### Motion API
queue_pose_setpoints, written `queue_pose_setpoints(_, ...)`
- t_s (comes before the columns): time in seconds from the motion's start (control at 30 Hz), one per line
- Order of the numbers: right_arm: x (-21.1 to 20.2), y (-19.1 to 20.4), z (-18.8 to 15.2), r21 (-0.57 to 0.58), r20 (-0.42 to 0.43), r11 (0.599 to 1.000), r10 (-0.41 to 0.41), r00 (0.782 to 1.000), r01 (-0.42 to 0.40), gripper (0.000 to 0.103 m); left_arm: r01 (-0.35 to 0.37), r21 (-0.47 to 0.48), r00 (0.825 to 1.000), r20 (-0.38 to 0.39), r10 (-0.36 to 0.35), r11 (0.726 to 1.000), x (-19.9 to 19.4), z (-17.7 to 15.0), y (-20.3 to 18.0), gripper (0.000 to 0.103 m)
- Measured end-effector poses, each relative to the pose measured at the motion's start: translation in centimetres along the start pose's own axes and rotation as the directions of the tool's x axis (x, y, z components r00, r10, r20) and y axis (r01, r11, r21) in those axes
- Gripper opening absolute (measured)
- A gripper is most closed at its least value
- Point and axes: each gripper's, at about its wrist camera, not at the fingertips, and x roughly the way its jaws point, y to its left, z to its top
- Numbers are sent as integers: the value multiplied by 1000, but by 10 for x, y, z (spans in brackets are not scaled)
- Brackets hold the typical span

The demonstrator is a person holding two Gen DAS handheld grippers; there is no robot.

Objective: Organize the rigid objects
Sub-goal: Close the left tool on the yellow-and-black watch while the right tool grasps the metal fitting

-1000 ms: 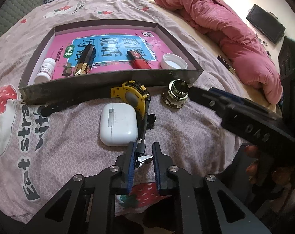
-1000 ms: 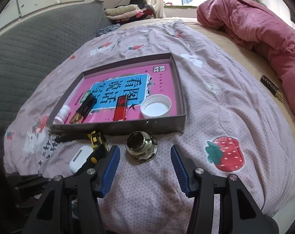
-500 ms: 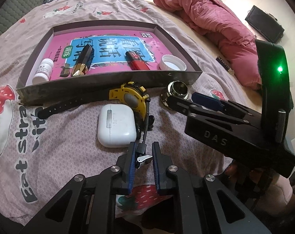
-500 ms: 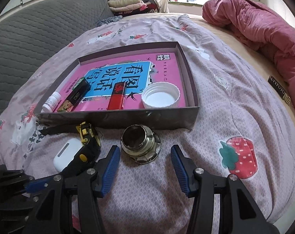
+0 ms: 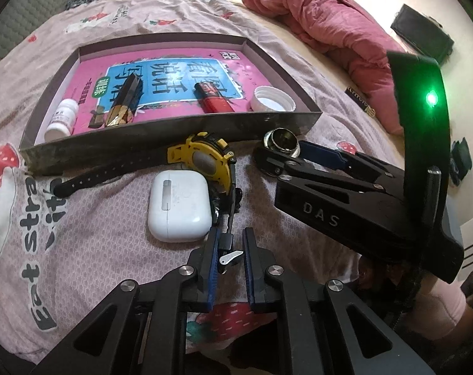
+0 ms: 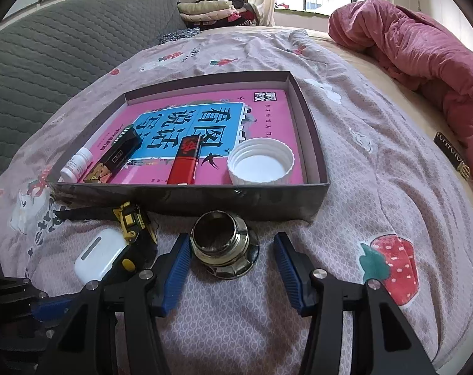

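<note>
Left wrist view: left gripper (image 5: 230, 261) pinches watch (image 5: 205, 164) strap buckle; earbud case (image 5: 179, 206) just beside.

Right wrist view: right gripper (image 6: 231, 265) spread, straddling metal fitting (image 6: 224, 245) before box (image 6: 314, 143). Advice: centre jaws on flange, close squarely, lift clear over wall.

The right claw (image 6: 231, 268) stands open around the metal fitting (image 6: 224, 249) on the bed (image 6: 345, 168), just before the box (image 6: 317, 184) holding a white cap (image 6: 260, 164) and red lighter (image 6: 185, 160).
</note>
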Motion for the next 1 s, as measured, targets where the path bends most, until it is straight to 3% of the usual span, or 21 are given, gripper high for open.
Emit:
queue_pose_setpoints(0.1, 2, 1, 0, -3, 2, 1000, 18, 1000, -18, 45, 5, 6, 1000, 0, -5, 1000, 2, 0, -1, 13)
queue_pose_setpoints(0.43, -5, -7, 1, 25, 22, 998, 55, 998, -55, 44, 60, -14, 997, 48, -59, 998, -11, 3, 3, 13)
queue_pose_setpoints(0.63, -9, -10, 1, 40, 34, 997, 61, 998, -63, 44, 129, -89, 988, 99, -120, 988, -25, 9, 16, 13)
queue_pose_setpoints(1.0, -15, -15, 3, 68, 65, 994, 86, 994, -90, 44, 168, -171, 972, 192, -134, 971, -43, 26, 34, 13)
